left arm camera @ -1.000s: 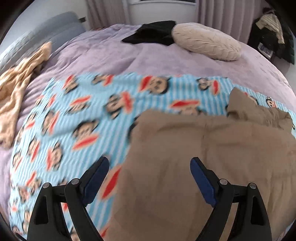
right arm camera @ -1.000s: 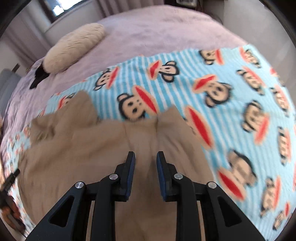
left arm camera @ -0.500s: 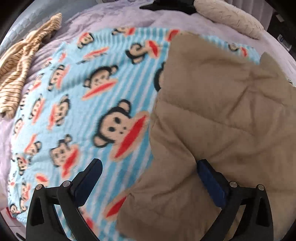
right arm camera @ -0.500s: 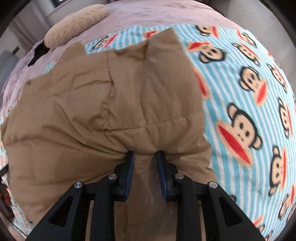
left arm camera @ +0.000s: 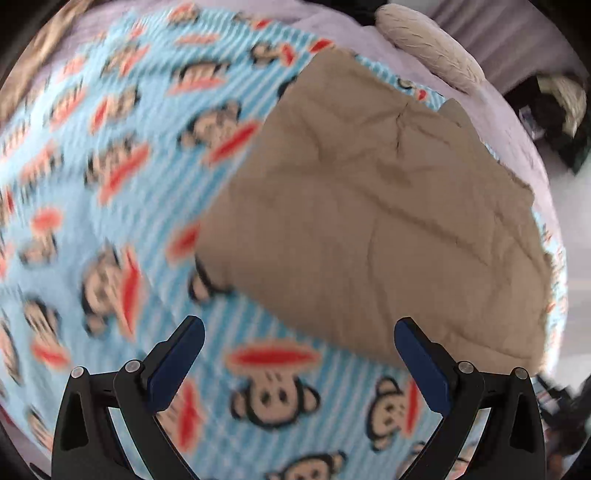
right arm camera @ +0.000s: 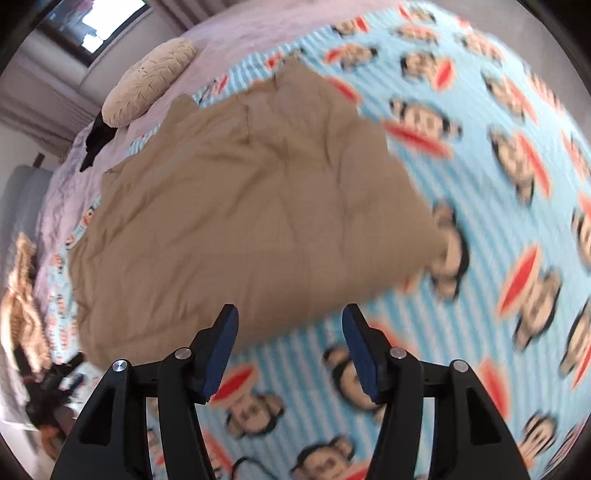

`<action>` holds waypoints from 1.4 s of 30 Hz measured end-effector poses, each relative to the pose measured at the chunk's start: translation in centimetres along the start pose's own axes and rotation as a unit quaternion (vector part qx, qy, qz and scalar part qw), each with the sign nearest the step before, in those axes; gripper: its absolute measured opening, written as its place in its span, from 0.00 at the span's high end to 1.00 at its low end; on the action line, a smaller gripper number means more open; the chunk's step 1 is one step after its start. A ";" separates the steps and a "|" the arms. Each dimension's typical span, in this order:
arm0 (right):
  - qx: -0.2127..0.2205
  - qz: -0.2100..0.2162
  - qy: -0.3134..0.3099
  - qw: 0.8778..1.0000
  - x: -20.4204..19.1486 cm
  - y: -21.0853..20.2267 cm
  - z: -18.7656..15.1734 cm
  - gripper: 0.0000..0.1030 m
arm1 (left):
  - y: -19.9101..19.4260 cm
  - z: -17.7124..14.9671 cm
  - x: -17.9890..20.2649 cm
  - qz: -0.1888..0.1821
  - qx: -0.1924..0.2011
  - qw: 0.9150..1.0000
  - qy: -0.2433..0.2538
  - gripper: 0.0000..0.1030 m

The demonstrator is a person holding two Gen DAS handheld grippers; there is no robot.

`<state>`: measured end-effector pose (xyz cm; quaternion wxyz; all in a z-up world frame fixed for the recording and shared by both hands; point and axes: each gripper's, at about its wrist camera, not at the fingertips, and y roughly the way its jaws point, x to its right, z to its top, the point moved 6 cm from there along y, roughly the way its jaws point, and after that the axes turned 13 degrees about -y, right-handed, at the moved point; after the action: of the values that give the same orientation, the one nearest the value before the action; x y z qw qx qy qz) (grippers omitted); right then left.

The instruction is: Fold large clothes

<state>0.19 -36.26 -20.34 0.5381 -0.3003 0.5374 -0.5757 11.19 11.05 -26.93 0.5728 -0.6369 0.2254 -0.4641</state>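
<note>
Left wrist view is showing the left gripper (left arm camera: 295,354) hovering with its blue-padded fingers (left arm camera: 177,363) spread wide apart, gripping nothing. Under it a light-blue striped blanket (left arm camera: 122,177) printed with monkey faces is lying over the bed, blurred on its left side. To the right of that bare stretch, the tan quilted garment (left arm camera: 376,225) is lying in a flattened heap on the blanket, its near edge sitting just beyond the right finger and its far end reaching toward the blanket's far border. Beyond the garment, a cream knitted cushion (left arm camera: 432,55) is resting on the lilac bedspread (left arm camera: 513,122), and dark clutter is showing at the far right, too blurred to make out.

Right wrist view is looking over the same bed. At the far left, a tan-and-cream cloth (right arm camera: 22,295) is lying bunched at the bed's edge, with a grey headboard (right arm camera: 22,199) beyond it. A black item (right arm camera: 98,138) is sitting on the bedspread (right arm camera: 236,33) beside the cushion (right arm camera: 147,85). The garment (right arm camera: 251,221) is filling the middle of the view, wrinkled, with its near edge lying just past the fingertips. The right gripper (right arm camera: 290,350) is hanging above the blanket (right arm camera: 498,206) with its fingers (right arm camera: 221,347) parted and nothing between them. Monkey prints are covering the blanket to the right, smeared by motion blur.
</note>
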 end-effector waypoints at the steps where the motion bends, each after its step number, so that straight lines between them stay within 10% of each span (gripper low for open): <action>1: -0.009 0.009 0.011 1.000 0.1 0.4 -0.7 0.39 | 0.2 -0.5 -0.4 -0.014 -0.014 1.000 -0.018 0.00; 10: -0.022 0.120 0.152 0.981 2.1 2.8 -2.9 0.21 | 3.4 -2.1 -0.9 -0.114 -0.089 0.984 -0.108 0.00; 16: 0.001 0.210 0.265 0.941 3.7 5.3 -2.1 0.21 | 5.4 0.6 2.2 -0.111 -0.058 0.988 -0.086 0.00; 25: 0.012 0.273 0.281 0.920 3.1 9.4 0.3 0.20 | 7.8 3.5 3.8 -0.110 -0.020 0.983 -0.143 0.02; 29: 0.015 0.287 0.310 0.906 3.1 10.1 0.6 0.20 | 7.3 3.6 4.9 -0.103 -0.007 0.987 -0.120 0.54; 34: 0.004 0.281 0.304 0.910 3.2 10.2 0.5 0.61 | 4.8 3.2 7.9 -0.020 0.048 0.999 0.010 0.77; 42: 0.023 0.275 0.222 0.935 1.4 6.4 0.9 0.79 | 0.1 0.9 9.2 0.001 0.104 0.991 0.088 0.81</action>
<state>2.55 -36.85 -26.51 0.5490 0.0070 0.6917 -0.4691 16.32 3.95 -23.86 0.6145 -0.5303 0.2254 -0.5389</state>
